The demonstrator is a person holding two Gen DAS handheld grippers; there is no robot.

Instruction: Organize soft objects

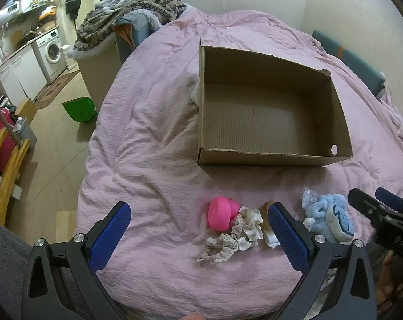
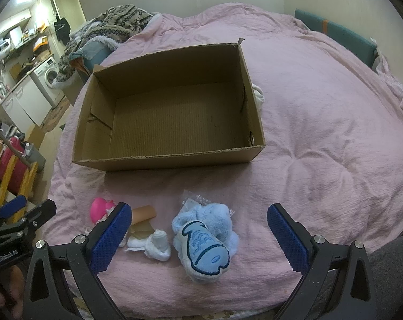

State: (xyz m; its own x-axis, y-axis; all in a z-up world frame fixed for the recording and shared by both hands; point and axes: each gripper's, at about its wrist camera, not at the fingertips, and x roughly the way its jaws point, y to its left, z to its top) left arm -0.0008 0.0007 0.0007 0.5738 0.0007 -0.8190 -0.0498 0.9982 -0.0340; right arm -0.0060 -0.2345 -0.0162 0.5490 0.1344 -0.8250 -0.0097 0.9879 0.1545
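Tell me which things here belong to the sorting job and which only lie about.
For the job: cardboard box, blue plush slipper, lace scrunchies, white rolled sock, pink toy.

Lying about: patterned blanket, green dustpan, washing machine.

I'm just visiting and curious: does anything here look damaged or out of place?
The cardboard box has ragged, torn rim edges and no flaps, and something white is wedged outside against its far wall. The blue plush, lacy cloth and pink toy lie jumbled on the pink bedspread.
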